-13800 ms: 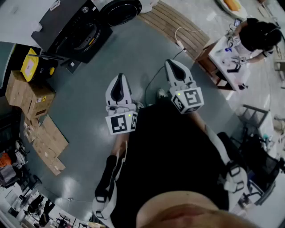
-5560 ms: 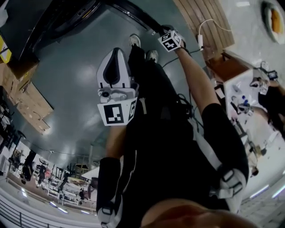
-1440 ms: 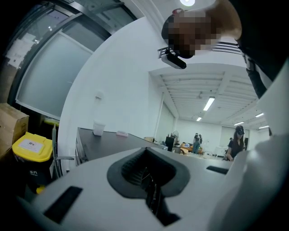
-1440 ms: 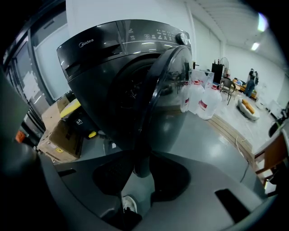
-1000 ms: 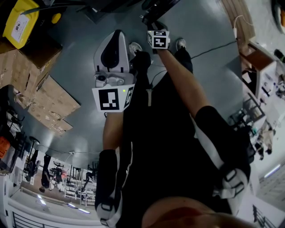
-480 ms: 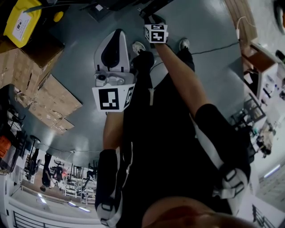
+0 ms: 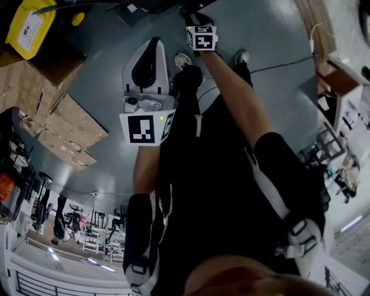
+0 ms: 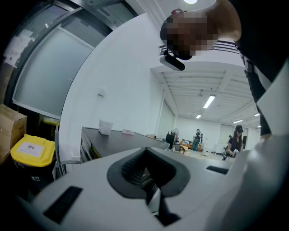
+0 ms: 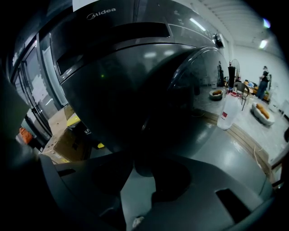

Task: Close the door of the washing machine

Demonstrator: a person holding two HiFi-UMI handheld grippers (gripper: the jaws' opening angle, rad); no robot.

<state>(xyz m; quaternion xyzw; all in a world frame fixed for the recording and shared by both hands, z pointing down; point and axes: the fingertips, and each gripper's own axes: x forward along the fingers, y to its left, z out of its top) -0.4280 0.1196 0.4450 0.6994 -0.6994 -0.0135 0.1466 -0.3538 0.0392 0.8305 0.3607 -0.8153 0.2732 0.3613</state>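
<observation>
Apparently the round dark door of the black washing machine is nearly shut; latching remains. The right claw, half-open, pinches its rim.

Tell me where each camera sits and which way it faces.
Head view: on the head, facing steeply down; arms, torso, left gripper, right gripper.
Left gripper view: on that gripper, facing level across the room; jaws, person's head.
Right gripper view: on that gripper, facing washing machine door; jaws.
Shared, first two: yellow bin.
</observation>
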